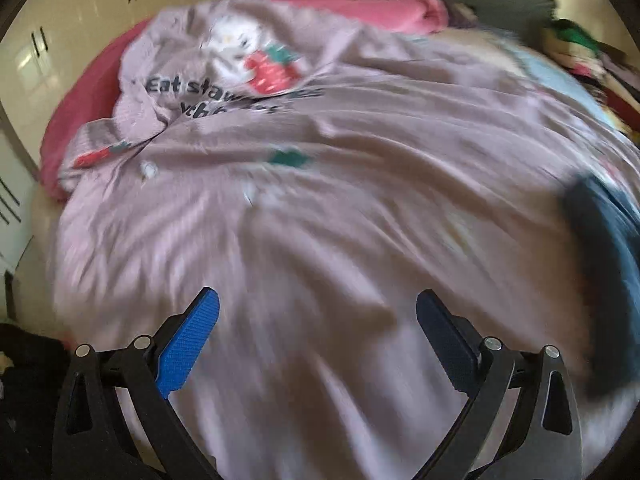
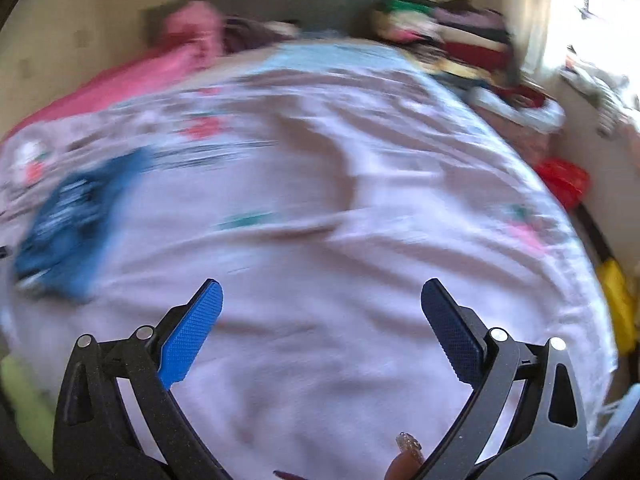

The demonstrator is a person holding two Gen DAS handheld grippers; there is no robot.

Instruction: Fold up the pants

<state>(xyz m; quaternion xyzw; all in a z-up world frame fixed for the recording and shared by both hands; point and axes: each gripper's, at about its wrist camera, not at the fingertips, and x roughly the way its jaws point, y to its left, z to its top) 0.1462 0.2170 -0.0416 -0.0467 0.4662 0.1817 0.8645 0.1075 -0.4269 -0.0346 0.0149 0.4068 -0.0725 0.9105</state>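
Blue denim pants (image 2: 72,224) lie bunched on a pale lilac bedspread (image 2: 320,280) at the left of the right wrist view; the left wrist view shows them at its right edge as blue pants (image 1: 604,264). My left gripper (image 1: 318,312) hangs open over bare bedspread (image 1: 320,220), well left of the pants. Open too, my right gripper (image 2: 322,304) is above the bedspread, right of the pants, nothing between its fingers. Both views are motion-blurred. A fingertip (image 2: 408,452) of the person shows at the bottom of the right wrist view.
A pink blanket (image 1: 360,4) lies at the bed's far side. Piled clothes (image 2: 452,36) sit at the far right corner by a bright window. Red (image 2: 564,180) and yellow (image 2: 616,300) items lie beside the bed on the right. Cream cupboards (image 1: 60,32) stand on the left.
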